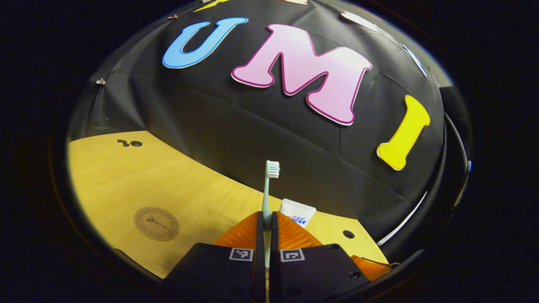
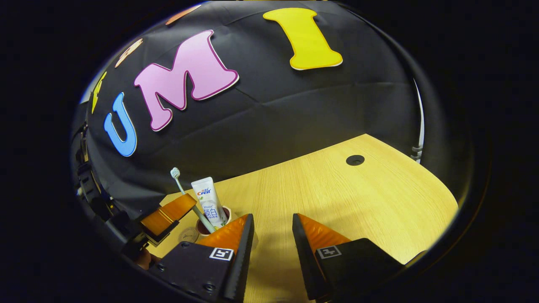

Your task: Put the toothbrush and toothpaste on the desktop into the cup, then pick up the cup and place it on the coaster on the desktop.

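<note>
— What do you see in the left gripper view?
— The left gripper (image 1: 265,229) has its jaws almost together, pinching one toothbrush (image 1: 268,191) by the handle. It stands upright, bristles on top. Just behind the jaws, one toothpaste tube (image 1: 297,212) pokes up; the fingers hide its lower part, so I cannot tell from here what it sits in. One round coaster (image 1: 156,223) lies flat on the wooden surface (image 1: 126,181), off to the left and apart from the jaws. I count two small dark holes in the surface.
— And the right gripper view?
— The right gripper (image 2: 273,229) hangs with its jaws wide apart, nothing between them, above bare wood. To its left stands one cup (image 2: 208,225), partly hidden by the near finger (image 2: 236,235). The toothpaste stands inside it, and the toothbrush leans in beside it with the left gripper on its handle. The coaster peeks out just beside the cup. One hole shows farther back.
</note>
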`<action>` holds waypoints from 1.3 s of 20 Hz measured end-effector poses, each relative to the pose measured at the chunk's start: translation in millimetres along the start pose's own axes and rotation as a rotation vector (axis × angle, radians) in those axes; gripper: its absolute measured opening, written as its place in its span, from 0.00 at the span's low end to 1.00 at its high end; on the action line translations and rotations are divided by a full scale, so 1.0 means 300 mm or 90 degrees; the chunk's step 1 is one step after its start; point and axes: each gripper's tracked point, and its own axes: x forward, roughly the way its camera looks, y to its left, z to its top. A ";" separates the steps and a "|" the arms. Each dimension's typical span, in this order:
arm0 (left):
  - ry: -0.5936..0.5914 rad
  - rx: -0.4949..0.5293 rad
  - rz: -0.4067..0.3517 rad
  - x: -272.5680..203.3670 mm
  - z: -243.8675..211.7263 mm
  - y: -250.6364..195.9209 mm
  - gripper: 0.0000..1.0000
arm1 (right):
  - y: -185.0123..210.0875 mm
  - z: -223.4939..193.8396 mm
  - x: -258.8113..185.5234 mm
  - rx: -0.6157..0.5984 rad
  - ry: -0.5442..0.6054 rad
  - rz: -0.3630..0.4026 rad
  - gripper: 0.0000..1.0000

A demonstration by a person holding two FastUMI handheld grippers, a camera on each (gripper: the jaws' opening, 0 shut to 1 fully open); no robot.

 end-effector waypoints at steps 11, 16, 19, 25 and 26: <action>0.025 0.057 -0.010 -0.061 -0.085 0.024 0.32 | 0.011 -0.006 -0.025 -0.002 0.000 0.004 0.57; 0.038 0.083 0.002 -0.041 -0.093 0.050 0.11 | 0.013 -0.023 -0.034 -0.002 0.003 0.009 0.47; 0.047 0.092 -0.001 -0.057 -0.090 0.050 0.06 | 0.004 -0.025 -0.037 0.000 0.004 0.008 0.57; 0.016 0.108 -0.021 -0.180 0.014 0.067 0.17 | 0.062 -0.073 -0.057 0.011 0.066 0.042 0.57; 0.013 0.116 -0.021 -0.212 0.032 0.083 0.29 | 0.085 -0.084 -0.071 0.006 0.087 0.054 0.57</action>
